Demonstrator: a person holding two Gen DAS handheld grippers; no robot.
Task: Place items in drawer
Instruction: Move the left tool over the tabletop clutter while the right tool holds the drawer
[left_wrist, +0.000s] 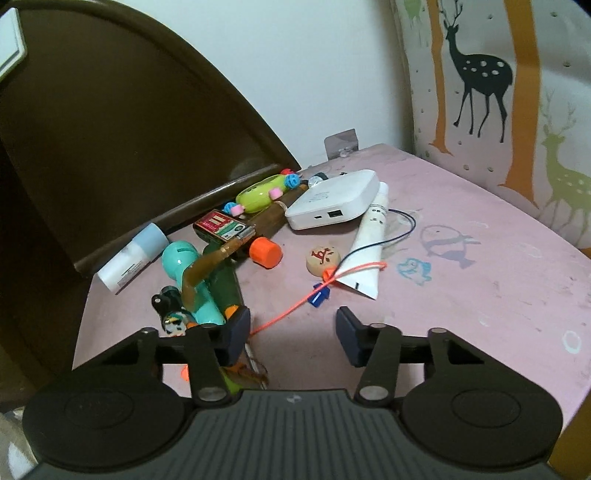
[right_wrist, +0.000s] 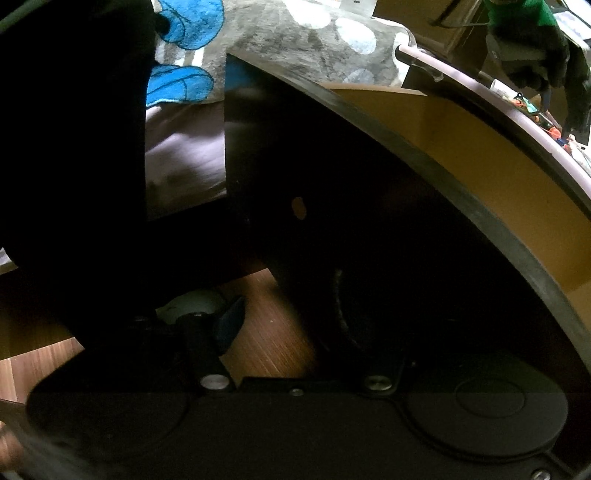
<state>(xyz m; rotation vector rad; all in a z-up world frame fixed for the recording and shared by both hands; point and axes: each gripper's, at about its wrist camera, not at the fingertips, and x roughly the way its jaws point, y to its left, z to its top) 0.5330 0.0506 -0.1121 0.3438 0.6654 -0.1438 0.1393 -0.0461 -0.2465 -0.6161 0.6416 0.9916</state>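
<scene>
2 grippers are seen: the left gripper (left_wrist: 291, 334) is spread wide and empty above the pink tabletop (left_wrist: 480, 258), where the orange cord (left_wrist: 314, 293) could be snagged. Whether the right gripper (right_wrist: 295, 325) is clenched cannot be told; the drawer (right_wrist: 461, 158) stands open.

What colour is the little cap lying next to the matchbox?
Orange cap, seen best in the left wrist view.
</scene>
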